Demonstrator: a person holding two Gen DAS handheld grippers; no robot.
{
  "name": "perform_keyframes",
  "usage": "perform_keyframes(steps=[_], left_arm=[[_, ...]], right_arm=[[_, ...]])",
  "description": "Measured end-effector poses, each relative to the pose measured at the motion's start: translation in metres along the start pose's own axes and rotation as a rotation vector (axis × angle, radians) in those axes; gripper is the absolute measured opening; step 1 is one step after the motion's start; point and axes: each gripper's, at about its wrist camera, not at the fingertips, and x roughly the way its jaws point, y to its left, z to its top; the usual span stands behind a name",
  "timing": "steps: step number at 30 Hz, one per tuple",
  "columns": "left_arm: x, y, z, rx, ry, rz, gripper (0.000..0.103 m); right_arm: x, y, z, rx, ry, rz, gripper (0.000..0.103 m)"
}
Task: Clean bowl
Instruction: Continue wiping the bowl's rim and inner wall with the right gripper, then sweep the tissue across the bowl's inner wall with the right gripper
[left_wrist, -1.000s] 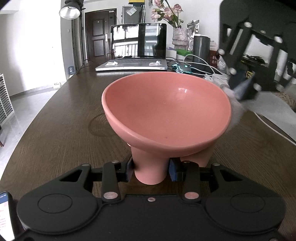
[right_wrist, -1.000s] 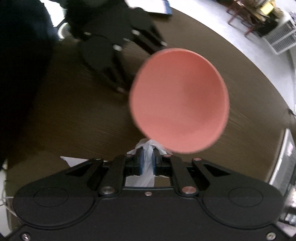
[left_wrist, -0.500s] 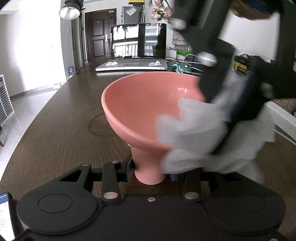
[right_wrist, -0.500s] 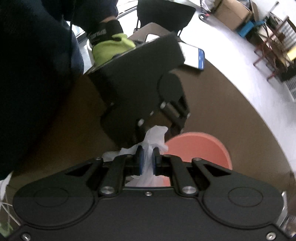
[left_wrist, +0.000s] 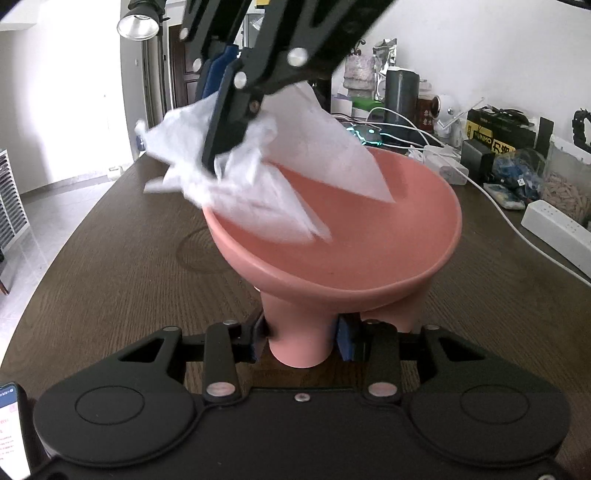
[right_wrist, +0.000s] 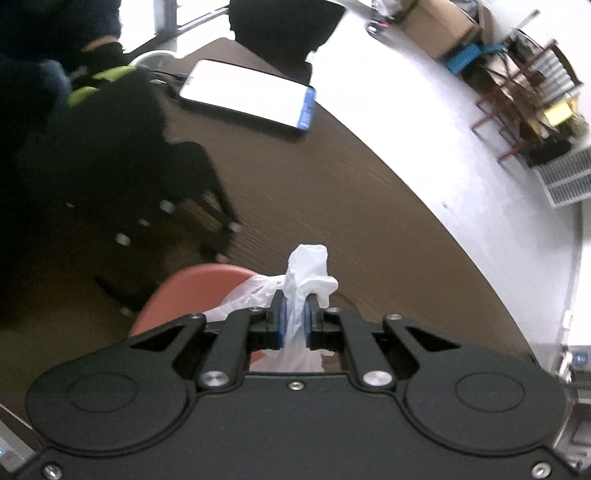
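While the left claw (left_wrist: 301, 341) squeezes the pink bowl (left_wrist: 332, 229) by its foot just ahead (hard, smooth, breakable — hold low), the right claw (right_wrist: 294, 321) pinches a soft tissue (left_wrist: 258, 177) over the bowl's far-left rim.

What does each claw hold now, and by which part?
The left claw grips the pink footed ceramic bowl by one foot. The right claw pinches the crumpled white tissue near its middle.
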Motion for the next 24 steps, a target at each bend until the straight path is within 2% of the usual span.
perform_keyframes(steps=[5, 8, 13, 18, 24], left_arm=[[-0.003, -0.001, 0.000, 0.000, 0.000, 0.000, 0.038], [-0.001, -0.004, 0.000, 0.000, 0.000, 0.000, 0.038], [-0.001, -0.005, 0.000, -0.001, 0.000, 0.000, 0.038], [-0.001, -0.004, 0.000, 0.000, 0.001, 0.000, 0.038], [0.000, -0.004, 0.000, 0.002, 0.000, 0.001, 0.038]], right_arm=[[0.000, -0.011, -0.030, 0.068, 0.044, -0.035, 0.009], [-0.006, -0.001, -0.054, 0.099, 0.075, -0.043, 0.009], [-0.012, 0.022, -0.074, 0.112, 0.108, -0.021, 0.009], [-0.023, 0.061, -0.074, 0.095, 0.087, 0.039, 0.009], [-0.026, 0.097, -0.039, 0.016, 0.004, 0.091, 0.009]])
